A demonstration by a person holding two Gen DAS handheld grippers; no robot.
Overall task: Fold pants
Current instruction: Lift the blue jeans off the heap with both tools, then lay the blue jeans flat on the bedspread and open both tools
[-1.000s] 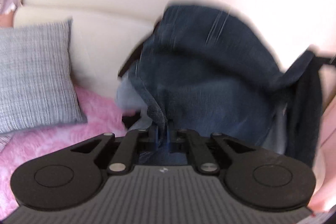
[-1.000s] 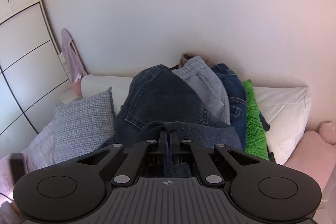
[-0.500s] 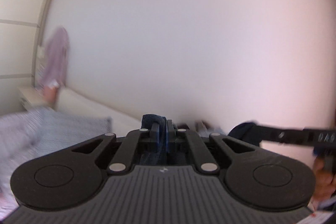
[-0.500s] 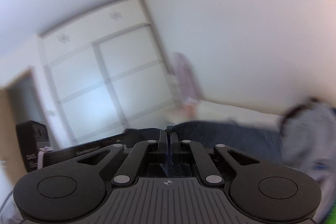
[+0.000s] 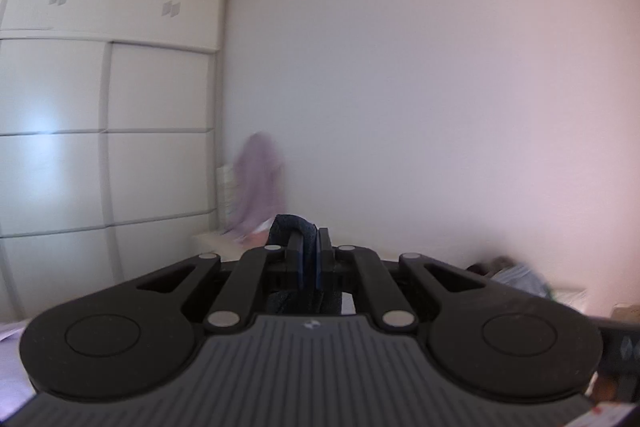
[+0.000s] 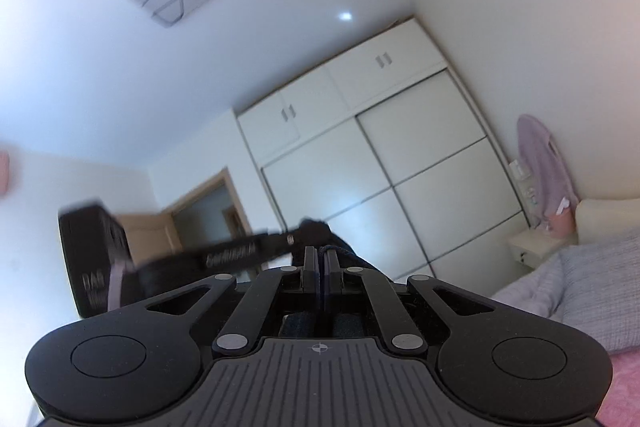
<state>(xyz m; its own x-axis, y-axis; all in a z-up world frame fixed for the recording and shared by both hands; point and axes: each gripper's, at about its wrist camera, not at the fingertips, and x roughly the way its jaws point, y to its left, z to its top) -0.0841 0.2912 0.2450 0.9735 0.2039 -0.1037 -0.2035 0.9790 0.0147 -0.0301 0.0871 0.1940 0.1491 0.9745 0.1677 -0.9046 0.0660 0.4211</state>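
A fold of dark blue denim pants point(image 5: 289, 223) sticks up between the fingers of my left gripper point(image 5: 310, 241), which points about level at the wall. Its jaws are opening slightly, with the cloth still pinched between the pads. My right gripper point(image 6: 320, 257) points upward and is shut on another dark edge of the pants point(image 6: 340, 246). In the right wrist view the left tool's black body point(image 6: 228, 253) reaches in from the left and ends close beside the right fingers. The rest of the pants hangs out of sight below both cameras.
A white wardrobe point(image 6: 400, 167) fills the far wall, with a doorway point(image 6: 208, 211) to its left. A lilac garment point(image 6: 540, 163) hangs in the corner. A grey pillow point(image 6: 592, 267) and pink blanket point(image 6: 624, 387) lie lower right. Blurred clothes point(image 5: 516, 273) lie by the wall.
Both grippers have swung up and to the left, away from the clothes pile on the sofa, carrying the denim. The views now face the wardrobe, wall and ceiling.
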